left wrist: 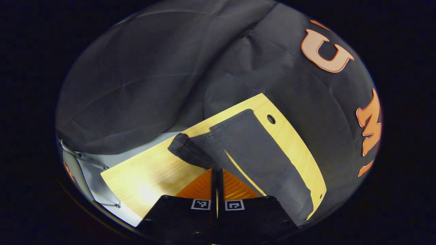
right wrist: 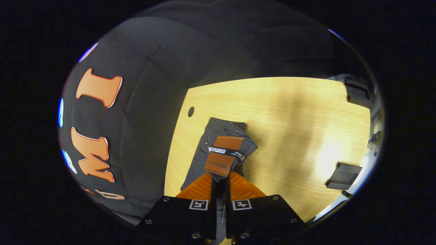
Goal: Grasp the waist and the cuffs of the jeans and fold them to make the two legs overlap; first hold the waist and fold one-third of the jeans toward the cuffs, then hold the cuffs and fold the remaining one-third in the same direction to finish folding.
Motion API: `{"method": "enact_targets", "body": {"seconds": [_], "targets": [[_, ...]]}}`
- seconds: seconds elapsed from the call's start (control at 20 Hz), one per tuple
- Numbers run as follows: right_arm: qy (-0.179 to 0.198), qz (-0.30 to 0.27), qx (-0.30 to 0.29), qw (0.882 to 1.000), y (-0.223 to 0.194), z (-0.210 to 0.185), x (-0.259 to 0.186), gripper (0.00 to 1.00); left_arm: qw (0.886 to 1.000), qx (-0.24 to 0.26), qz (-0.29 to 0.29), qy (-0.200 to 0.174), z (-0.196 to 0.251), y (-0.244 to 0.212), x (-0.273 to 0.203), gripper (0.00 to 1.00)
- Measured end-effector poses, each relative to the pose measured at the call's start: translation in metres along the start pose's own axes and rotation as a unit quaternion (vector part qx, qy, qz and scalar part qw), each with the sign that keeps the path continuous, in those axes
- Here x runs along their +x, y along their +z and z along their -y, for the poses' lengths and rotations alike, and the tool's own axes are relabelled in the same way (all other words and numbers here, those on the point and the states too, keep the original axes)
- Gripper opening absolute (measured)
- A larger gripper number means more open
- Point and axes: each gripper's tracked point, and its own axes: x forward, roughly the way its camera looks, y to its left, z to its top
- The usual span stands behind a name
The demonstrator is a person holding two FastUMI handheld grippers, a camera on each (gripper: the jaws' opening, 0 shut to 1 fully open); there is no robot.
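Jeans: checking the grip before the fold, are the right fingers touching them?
Touching. The right gripper view shows the jeans, near the leather patch, pinched between the right fingers.

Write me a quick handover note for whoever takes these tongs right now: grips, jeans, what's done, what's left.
Left tongs: shut on the jeans, pinching a bunched dark edge.
Right tongs: shut on the jeans at the waist, beside the leather patch.
Jeans: lifted at both grips, the rest trailing on the wooden table near its hole.
Done: both ends grasped.
Left: seemingly the whole job, overlapping the legs and both one-third folds; I cannot tell how far the first has got.
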Motion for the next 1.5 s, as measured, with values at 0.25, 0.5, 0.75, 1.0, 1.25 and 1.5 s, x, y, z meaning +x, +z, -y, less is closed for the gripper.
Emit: {"method": "enact_targets", "body": {"seconds": [0.25,0.5,0.75,1.0,1.25,1.5], "targets": [[0.012,-0.013,-0.006,1.000,0.008,-0.030,0.015,0.11,0.999,0.040,0.005,0.000,0.040,0.029,0.025,0.01],[0.012,-0.027,-0.008,1.000,0.013,-0.053,0.044,0.11,0.997,0.074,0.012,0.015,0.069,0.055,0.054,0.01],[-0.008,-0.047,-0.017,0.999,0.020,-0.066,0.079,0.11,0.993,0.111,0.023,0.042,0.092,0.079,0.081,0.01],[-0.034,-0.055,-0.042,0.997,0.015,-0.071,0.105,0.12,0.984,0.162,0.035,0.059,0.104,0.106,0.111,0.01],[-0.065,-0.047,-0.043,0.996,0.017,-0.072,0.118,0.11,0.985,0.139,-0.099,0.007,0.110,0.044,0.143,0.01],[-0.071,-0.046,-0.044,0.995,0.017,-0.071,0.123,0.11,0.969,0.132,-0.186,0.098,0.076,0.017,0.154,0.60]]}}
